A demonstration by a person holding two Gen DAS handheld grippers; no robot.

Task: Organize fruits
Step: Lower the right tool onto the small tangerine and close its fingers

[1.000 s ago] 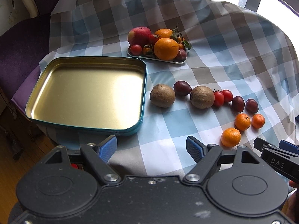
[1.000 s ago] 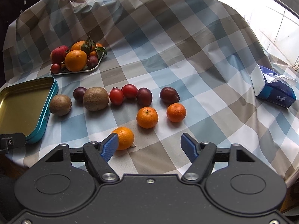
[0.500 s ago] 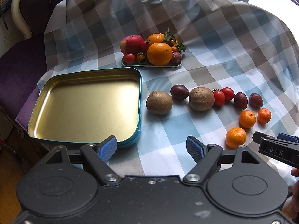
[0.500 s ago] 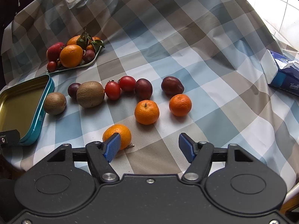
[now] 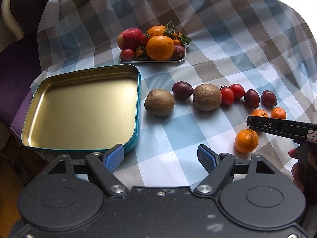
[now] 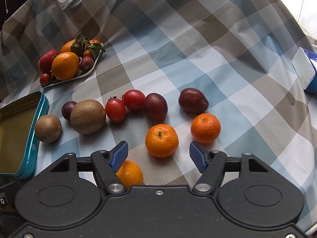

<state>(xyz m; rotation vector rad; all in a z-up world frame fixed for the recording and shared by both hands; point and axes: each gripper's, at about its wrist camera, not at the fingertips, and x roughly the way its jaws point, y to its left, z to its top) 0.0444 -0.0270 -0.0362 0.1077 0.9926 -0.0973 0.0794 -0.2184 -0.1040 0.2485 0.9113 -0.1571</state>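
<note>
Fuzzy oval kiwis (image 5: 159, 102) beside a smooth square metal tin (image 5: 79, 107) — glossy inside.

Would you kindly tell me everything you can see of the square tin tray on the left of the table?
The tin tray is a shallow, square metal tin with rounded corners, a shiny gold inside and a teal outer wall bearing a small snowflake mark. It lies flat and open side up on the checked tablecloth, at the table's left edge. Nothing lies in it. The nearest kiwi sits beside it, apart.
</note>
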